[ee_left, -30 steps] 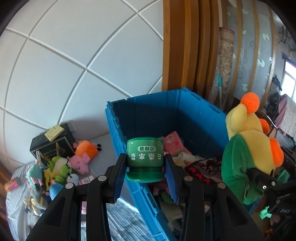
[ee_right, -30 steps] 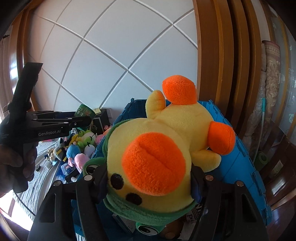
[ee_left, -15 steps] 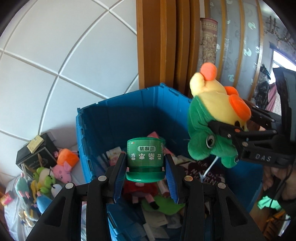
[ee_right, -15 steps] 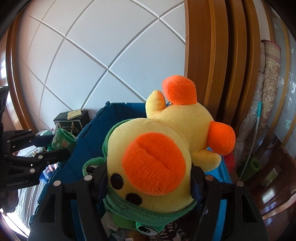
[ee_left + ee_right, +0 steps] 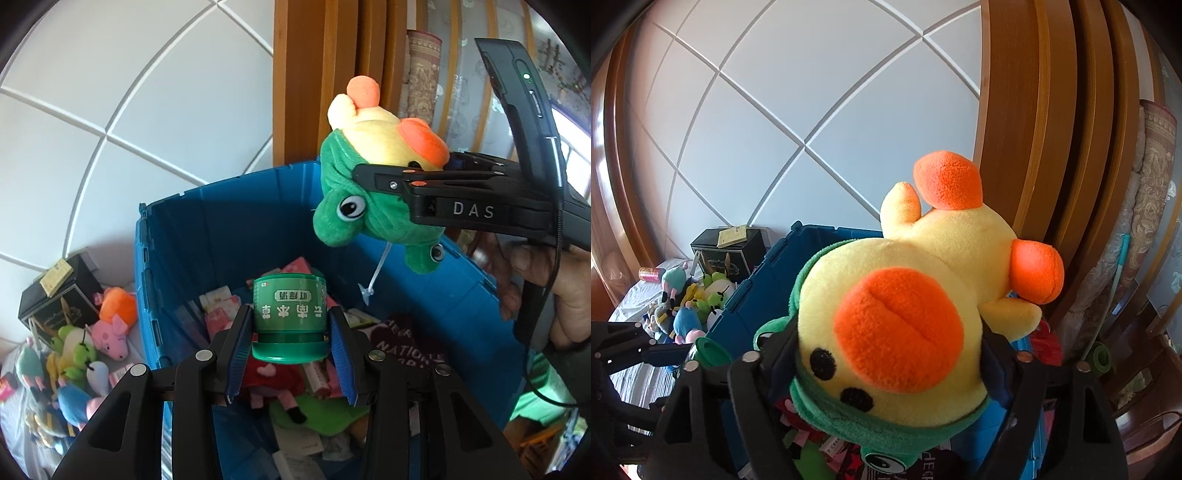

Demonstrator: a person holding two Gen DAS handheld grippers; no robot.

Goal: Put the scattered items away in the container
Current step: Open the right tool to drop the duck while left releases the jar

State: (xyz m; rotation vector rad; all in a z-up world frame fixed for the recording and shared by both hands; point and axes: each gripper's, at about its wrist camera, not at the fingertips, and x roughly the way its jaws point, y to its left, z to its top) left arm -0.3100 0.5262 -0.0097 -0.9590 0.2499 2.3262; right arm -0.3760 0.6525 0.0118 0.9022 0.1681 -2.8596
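Note:
A green jar (image 5: 290, 317) with white lettering hangs upside down over the blue bin (image 5: 221, 188). My left gripper (image 5: 291, 354) has its blue pads still against the jar, its jaws just starting to open. A yellow duck plush (image 5: 897, 295) with an orange beak and a green frog hood lies between the fingers of my right gripper (image 5: 886, 350). Those jaws are opening and stand wide of it. In the left wrist view the duck plush (image 5: 369, 166) and right gripper (image 5: 369, 168) hover above the bin's right side. The bin holds packets, cloth and soft toys.
A heap of soft toys (image 5: 92, 339) and a black box (image 5: 55, 295) lie on the bed left of the bin. A white panelled wall and a wooden frame (image 5: 314, 74) stand behind. A person's hand (image 5: 565, 288) holds the right gripper's handle. The jar (image 5: 709, 350) shows at the right wrist view's lower left.
Both grippers moved from beside the bin to over its inside. The right gripper's fingers have spread apart around the duck. The jar sits in the left gripper as before.

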